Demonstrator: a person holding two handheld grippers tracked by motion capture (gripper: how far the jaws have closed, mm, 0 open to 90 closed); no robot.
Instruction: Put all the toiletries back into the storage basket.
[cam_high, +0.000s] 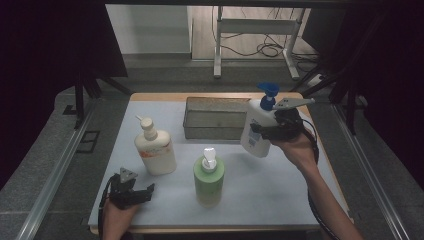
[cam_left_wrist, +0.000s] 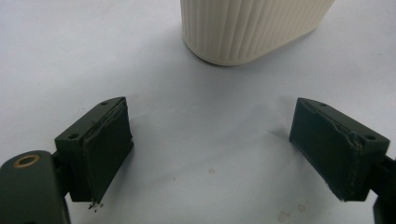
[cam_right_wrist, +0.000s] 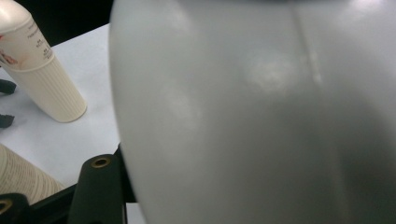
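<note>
At right of centre in the high view, the right gripper (cam_high: 261, 131) pinches the white bottle with the blue pump (cam_high: 256, 126), held tilted above the tabletop (cam_high: 280, 185) just beside the metal basket (cam_high: 214, 118). At lower left, the left gripper (cam_high: 145, 192) rests spread, near the cream bottle (cam_high: 156, 152).

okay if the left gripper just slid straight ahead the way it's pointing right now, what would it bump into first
Most likely the cream ribbed bottle. In the left gripper view it stands on the table straight ahead of the left gripper, whose jaws are open with nothing between them. How far off is hard to judge.
</note>
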